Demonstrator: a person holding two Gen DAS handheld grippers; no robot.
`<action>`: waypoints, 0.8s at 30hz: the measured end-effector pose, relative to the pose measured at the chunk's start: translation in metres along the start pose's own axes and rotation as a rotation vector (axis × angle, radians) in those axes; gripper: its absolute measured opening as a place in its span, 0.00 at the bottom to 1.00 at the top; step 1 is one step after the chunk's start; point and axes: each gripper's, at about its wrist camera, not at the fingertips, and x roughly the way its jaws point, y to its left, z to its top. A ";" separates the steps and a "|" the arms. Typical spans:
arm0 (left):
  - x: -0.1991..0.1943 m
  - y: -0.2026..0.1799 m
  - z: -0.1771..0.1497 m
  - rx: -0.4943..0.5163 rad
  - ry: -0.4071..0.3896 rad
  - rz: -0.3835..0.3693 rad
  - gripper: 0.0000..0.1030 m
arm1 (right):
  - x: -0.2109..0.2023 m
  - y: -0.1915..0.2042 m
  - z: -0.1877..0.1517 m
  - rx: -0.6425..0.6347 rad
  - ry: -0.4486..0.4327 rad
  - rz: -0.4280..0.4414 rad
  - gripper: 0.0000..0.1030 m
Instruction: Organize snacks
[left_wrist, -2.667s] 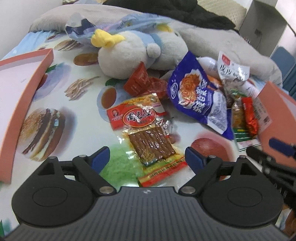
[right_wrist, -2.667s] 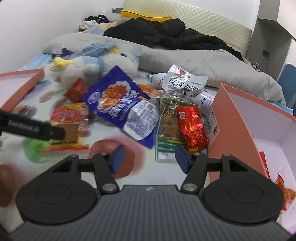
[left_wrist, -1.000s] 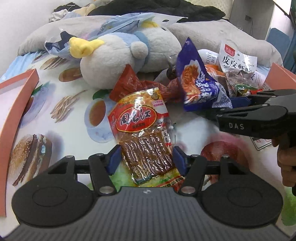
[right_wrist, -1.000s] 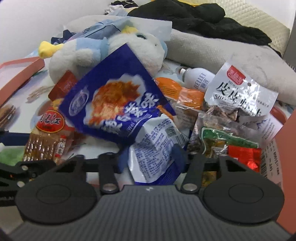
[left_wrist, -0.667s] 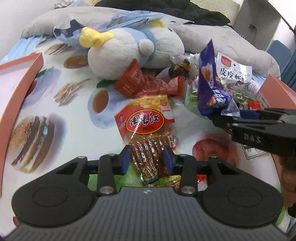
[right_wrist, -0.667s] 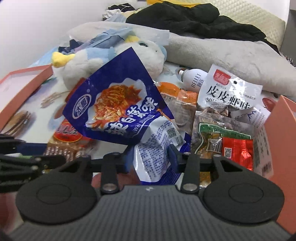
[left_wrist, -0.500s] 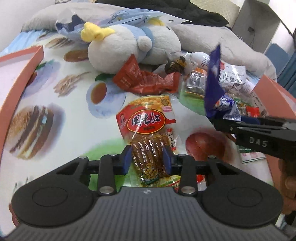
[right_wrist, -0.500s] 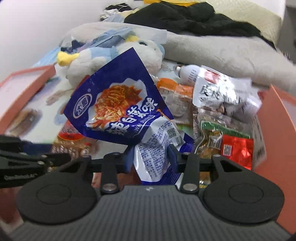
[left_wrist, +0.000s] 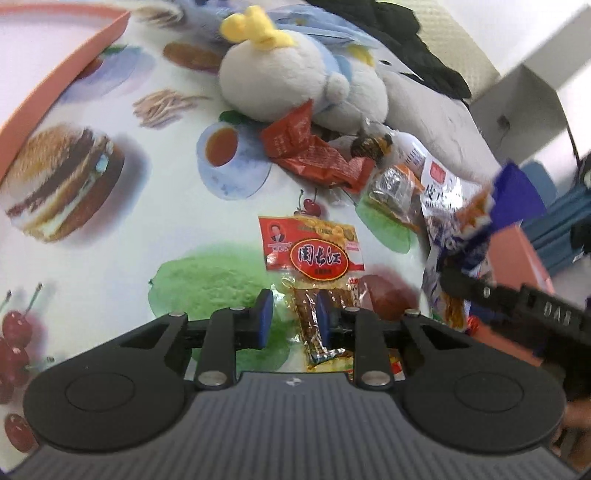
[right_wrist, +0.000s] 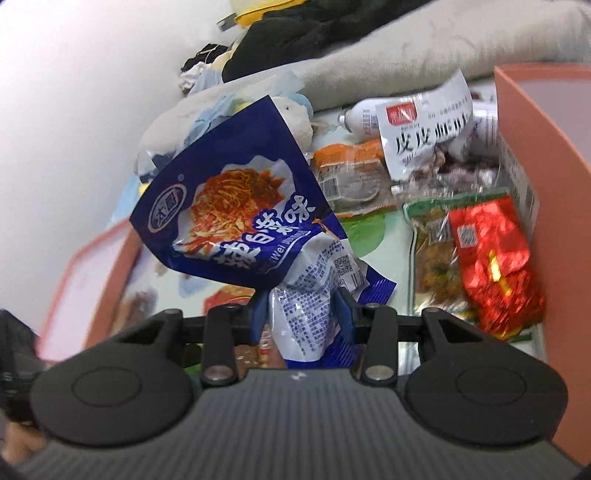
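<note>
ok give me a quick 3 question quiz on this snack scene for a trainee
1. True or false: the right tongs are shut on the blue noodle bag.
2. Which pack do the left tongs grip?
A. red and yellow tofu strip pack
B. green pickle pack
C. white bottle
3. Fill in: the shiny red foil packet lies beside the wall of the ____ box.

Key: 1 true; 2 A; 3 orange

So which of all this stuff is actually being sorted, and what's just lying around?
Being sorted:
- blue noodle packet, in the right tongs
- red-and-yellow packet, in the left tongs
- red foil packet
- white packet
- orange boxes

Lying about:
- plush toy
- black clothes
</note>
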 end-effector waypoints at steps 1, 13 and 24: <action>-0.002 0.002 0.001 -0.027 0.016 -0.004 0.32 | 0.000 -0.001 -0.001 0.013 0.008 0.010 0.41; -0.020 0.031 -0.010 -0.430 0.158 -0.118 0.58 | 0.000 -0.006 -0.015 0.062 0.068 0.042 0.40; -0.004 0.036 -0.028 -0.678 0.228 -0.214 0.58 | 0.005 -0.012 -0.024 0.123 0.121 0.070 0.39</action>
